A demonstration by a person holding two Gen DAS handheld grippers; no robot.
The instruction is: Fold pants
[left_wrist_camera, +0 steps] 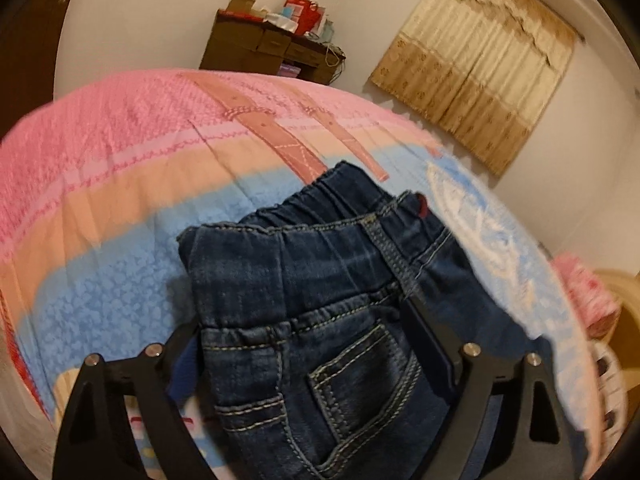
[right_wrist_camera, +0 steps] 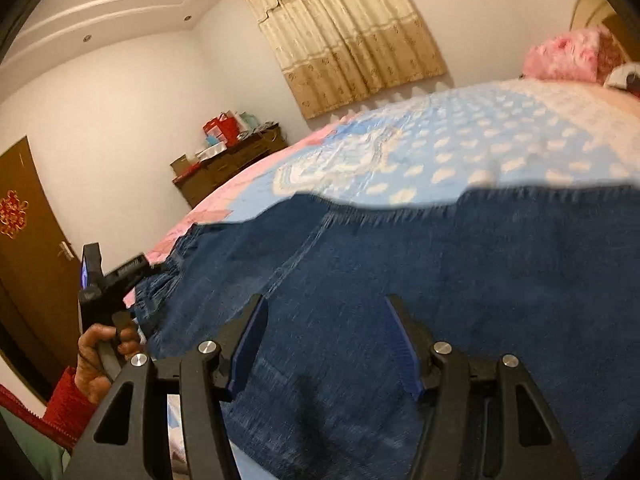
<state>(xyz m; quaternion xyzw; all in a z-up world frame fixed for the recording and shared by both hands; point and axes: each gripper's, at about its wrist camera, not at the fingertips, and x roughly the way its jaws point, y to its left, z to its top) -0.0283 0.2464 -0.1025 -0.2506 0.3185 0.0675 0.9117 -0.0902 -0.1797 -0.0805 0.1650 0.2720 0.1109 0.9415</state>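
Dark blue jeans (left_wrist_camera: 320, 280) lie on the bed, waistband away from me, back pocket toward me in the left wrist view. My left gripper (left_wrist_camera: 304, 312) stands wide open with the waist part of the jeans between its fingers (left_wrist_camera: 424, 332). In the right wrist view the jeans (right_wrist_camera: 400, 260) spread across the bed. My right gripper (right_wrist_camera: 326, 312) is open just above the denim, blue pads (right_wrist_camera: 248, 348) apart. The left gripper (right_wrist_camera: 112, 280) shows there at the waistband, held by a hand in a red sleeve.
The bed has a pink, peach and blue quilt (left_wrist_camera: 120, 160). A pink plush toy (right_wrist_camera: 568, 56) lies near the head of the bed. A brown cabinet (left_wrist_camera: 264, 48) with boxes stands at the wall beside a beige curtain (right_wrist_camera: 344, 32). A brown door (right_wrist_camera: 28, 264) is left.
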